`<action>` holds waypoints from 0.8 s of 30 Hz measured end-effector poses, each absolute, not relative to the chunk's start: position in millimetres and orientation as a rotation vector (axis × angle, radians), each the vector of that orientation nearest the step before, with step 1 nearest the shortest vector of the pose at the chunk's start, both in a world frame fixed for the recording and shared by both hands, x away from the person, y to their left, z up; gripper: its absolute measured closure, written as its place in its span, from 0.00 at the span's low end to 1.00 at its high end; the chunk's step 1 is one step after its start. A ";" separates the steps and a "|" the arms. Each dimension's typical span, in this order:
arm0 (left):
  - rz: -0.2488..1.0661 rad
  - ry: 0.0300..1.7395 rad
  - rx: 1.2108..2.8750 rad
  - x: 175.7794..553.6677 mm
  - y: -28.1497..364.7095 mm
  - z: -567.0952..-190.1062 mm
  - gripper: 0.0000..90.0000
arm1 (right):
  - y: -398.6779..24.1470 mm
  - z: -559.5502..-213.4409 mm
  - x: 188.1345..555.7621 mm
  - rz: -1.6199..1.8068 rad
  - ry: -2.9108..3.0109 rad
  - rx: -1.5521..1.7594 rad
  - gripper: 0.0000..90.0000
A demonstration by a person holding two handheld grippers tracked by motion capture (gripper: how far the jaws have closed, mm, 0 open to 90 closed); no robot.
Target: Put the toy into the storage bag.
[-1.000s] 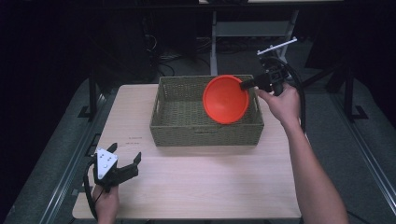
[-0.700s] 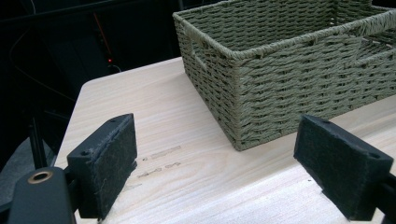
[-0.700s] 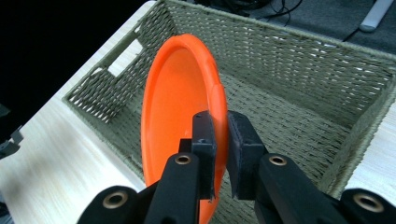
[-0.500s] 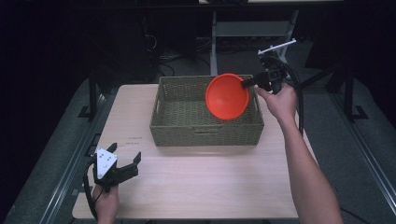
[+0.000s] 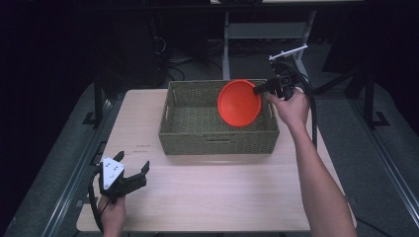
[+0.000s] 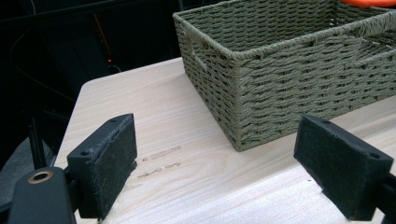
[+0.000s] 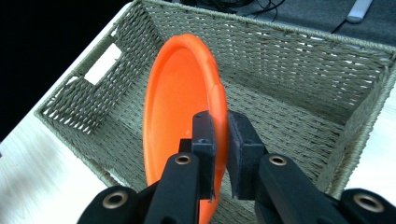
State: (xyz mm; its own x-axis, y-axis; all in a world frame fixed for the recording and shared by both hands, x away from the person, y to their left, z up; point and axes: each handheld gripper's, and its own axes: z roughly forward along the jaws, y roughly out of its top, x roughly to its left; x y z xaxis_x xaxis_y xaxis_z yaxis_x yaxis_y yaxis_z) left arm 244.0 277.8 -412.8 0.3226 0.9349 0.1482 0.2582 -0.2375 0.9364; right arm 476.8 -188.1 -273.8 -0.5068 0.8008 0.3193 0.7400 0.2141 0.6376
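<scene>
Orange plate hangs on edge over the basket, clamped in my right gripper, not yet released; left gripper rests gaping, empty.

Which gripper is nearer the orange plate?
Right. The right gripper is clamped on the plate rim over the basket; the left gripper sits open at the table's near-left corner.

An orange plate, an olive-green woven basket, a pale wood-grain table.

smooth plastic plate, rough woven basket
</scene>
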 end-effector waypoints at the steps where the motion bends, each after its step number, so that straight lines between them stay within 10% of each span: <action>1: 0.957 1.084 1.698 244.2 277.9 -412.9 0.14 | -188.7 -274.8 477.3 1.180 2.388 1.519 0.91; 24: 0.959 1.080 1.712 244.3 277.6 -412.6 0.14 | -185.6 -304.1 487.7 1.125 2.365 1.608 0.91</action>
State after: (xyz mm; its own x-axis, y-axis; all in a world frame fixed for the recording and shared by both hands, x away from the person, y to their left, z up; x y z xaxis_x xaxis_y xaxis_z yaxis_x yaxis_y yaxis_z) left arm 244.3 277.6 -412.6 0.3264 0.9330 0.1519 0.2610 -0.2435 0.9341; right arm 487.7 -185.6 -304.1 -0.4508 0.8293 0.3301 0.7794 0.1853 0.5985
